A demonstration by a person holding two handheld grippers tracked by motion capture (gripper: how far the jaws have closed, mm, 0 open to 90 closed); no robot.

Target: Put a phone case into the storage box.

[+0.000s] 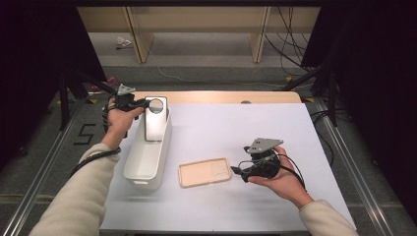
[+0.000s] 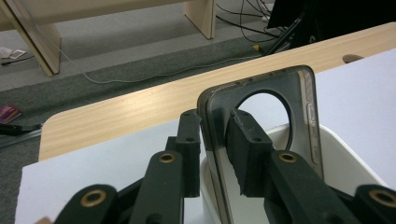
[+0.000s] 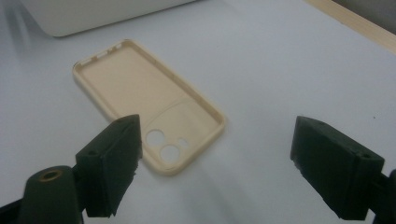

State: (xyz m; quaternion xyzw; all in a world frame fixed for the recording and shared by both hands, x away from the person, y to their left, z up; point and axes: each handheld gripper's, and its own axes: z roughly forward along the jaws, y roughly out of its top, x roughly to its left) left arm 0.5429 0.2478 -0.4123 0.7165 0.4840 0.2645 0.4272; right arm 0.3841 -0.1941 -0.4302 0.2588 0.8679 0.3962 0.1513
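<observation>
The clear grey phone case with a round camera hole (image 1: 156, 119) stands upright over the white plastic bin (image 1: 142, 169), between the left tool's (image 2: 215, 140) jaws, which look loosened around it. The beige phone case (image 1: 204, 172) lies on the table (image 1: 255, 132); the right tool (image 3: 215, 163) hovers agape near it, so it is probably next.

The left gripper (image 2: 215, 144) has its two black jaws either side of the edge of a clear grey phone case (image 2: 266, 126), which stands upright in a white bin (image 2: 345, 154). The case's large round camera opening sits near its top. Behind lie the white mat (image 2: 93, 172) and the wooden table edge (image 2: 140, 107).
</observation>
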